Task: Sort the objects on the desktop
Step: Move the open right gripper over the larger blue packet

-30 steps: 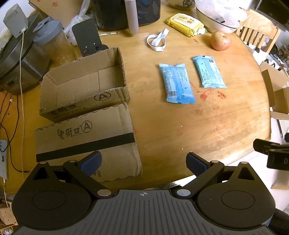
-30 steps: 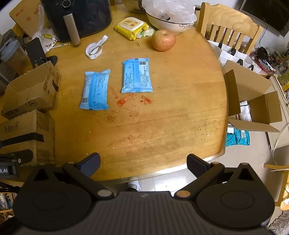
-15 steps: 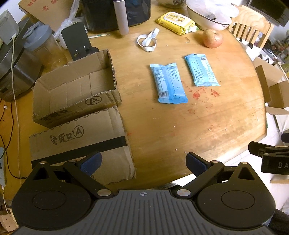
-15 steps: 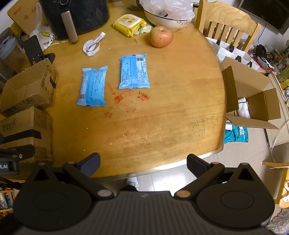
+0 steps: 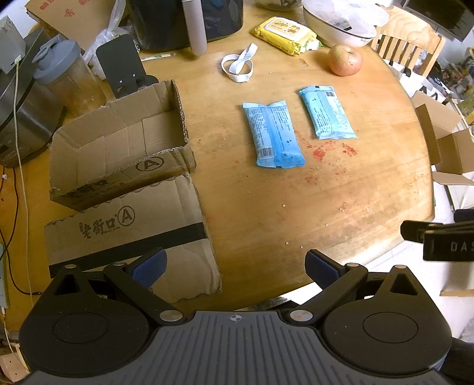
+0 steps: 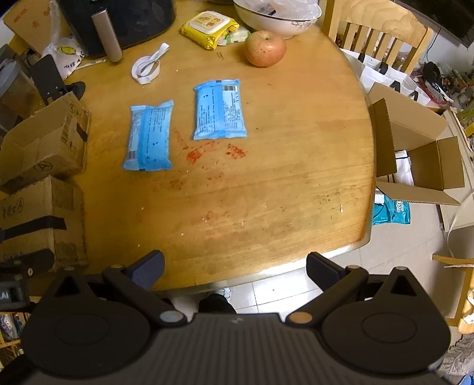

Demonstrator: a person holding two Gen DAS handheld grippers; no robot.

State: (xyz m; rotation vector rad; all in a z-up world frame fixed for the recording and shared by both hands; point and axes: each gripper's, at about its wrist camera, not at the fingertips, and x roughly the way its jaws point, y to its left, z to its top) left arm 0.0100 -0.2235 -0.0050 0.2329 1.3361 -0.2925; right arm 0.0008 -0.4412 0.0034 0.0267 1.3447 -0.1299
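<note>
Two light blue packets lie side by side on the round wooden table point(image 5: 340, 204): the left packet point(image 5: 274, 134) point(image 6: 149, 135) and the right packet point(image 5: 327, 112) point(image 6: 219, 110). An open cardboard box point(image 5: 118, 145) point(image 6: 44, 142) stands to their left, its flap point(image 5: 130, 225) folded toward me. My left gripper point(image 5: 235, 263) hangs open over the near table edge, nothing between its fingers. My right gripper point(image 6: 234, 265) is open too, over the near edge; part of it shows at the right of the left wrist view.
At the back stand an apple point(image 6: 265, 49), a yellow wipes pack point(image 6: 209, 26), a white band point(image 6: 146, 66), a bowl point(image 6: 275, 16), a dark appliance point(image 6: 124, 20) and a lidded jar point(image 5: 65, 77). A chair point(image 6: 379, 38) and an open box point(image 6: 414, 154) sit right of the table.
Both grippers have moved forward toward the table, so the packets and the box look nearer and lower in both views. Both stay open.
</note>
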